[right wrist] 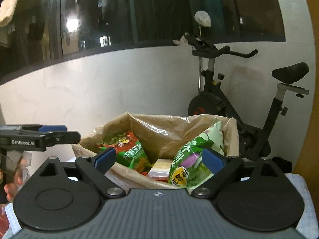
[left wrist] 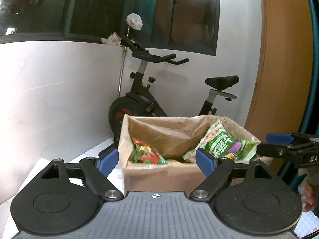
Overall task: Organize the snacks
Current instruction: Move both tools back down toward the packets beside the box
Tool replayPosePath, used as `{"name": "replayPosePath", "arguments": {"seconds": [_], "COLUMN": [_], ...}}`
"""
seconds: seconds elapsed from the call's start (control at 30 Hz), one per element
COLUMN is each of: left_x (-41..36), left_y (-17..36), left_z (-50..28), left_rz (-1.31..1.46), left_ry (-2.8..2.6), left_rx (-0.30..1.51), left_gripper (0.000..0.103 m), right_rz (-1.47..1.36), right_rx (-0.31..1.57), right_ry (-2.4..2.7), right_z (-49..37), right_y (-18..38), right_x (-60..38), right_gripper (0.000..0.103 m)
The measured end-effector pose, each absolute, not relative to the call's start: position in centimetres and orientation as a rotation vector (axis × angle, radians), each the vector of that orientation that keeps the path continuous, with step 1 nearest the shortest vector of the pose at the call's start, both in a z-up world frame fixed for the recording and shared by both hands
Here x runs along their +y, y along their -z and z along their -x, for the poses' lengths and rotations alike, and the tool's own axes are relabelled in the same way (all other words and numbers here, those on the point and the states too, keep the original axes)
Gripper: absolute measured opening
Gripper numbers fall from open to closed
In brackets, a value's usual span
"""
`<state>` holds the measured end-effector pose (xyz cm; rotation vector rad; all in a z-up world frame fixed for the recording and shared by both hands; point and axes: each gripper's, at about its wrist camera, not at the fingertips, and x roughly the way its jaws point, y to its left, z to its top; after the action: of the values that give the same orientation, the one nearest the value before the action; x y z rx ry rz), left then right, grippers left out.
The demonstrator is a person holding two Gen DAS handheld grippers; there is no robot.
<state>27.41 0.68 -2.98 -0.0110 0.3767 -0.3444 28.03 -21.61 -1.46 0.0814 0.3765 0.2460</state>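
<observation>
Left wrist view shows the left gripper point(left wrist: 157, 159) and right gripper point(right wrist: 158, 159) both spread wide and holding nothing, facing the cardboard box point(left wrist: 159, 174) where the green bag point(right wrist: 191, 163) and red bag point(right wrist: 127, 149) already sit, so the packing step looks finished and the next move likely calls for finding another snack.

box point(left wrist: 159, 177) front wall partly hidden behind left claw point(left wrist: 157, 158) body; its base out of sight. red-green snack bag point(right wrist: 129, 151) sunk in liner, lower end hidden. pale green snack bag point(right wrist: 191, 159) overlapped by blue pad. small packet point(right wrist: 159, 169) between bags, label too small to read. exercise bike point(left wrist: 159, 91) base hidden behind box. hand point(right wrist: 16, 177) cut off at frame's left edge, blurred.
</observation>
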Motion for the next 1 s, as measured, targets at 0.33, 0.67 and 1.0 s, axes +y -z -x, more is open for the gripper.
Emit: {"name": "replayPosePath", "arguments": {"seconds": [0.33,0.67,1.0], "left_x": [2.0,1.4,0.9], "left_y": [5.6,9.9,13.3], "left_z": [-24.6,-23.5,-23.4], "left_rz": [0.029,0.036,0.018], "left_ry": [0.334,0.298,0.263], "left_rx": [0.381,0.482,0.558], "left_gripper": [0.091,0.092,0.092], "right_rz": [-0.103,-0.125,-0.007], "right_rx": [0.351,0.411,0.542], "right_ry": [-0.153,-0.100,-0.106], "right_z": [-24.3,-21.5,-20.5], "right_y": [3.9,8.7,14.7], "right_x": [-21.7,-21.8,-20.7], "right_gripper": [0.103,0.103,0.100]}}
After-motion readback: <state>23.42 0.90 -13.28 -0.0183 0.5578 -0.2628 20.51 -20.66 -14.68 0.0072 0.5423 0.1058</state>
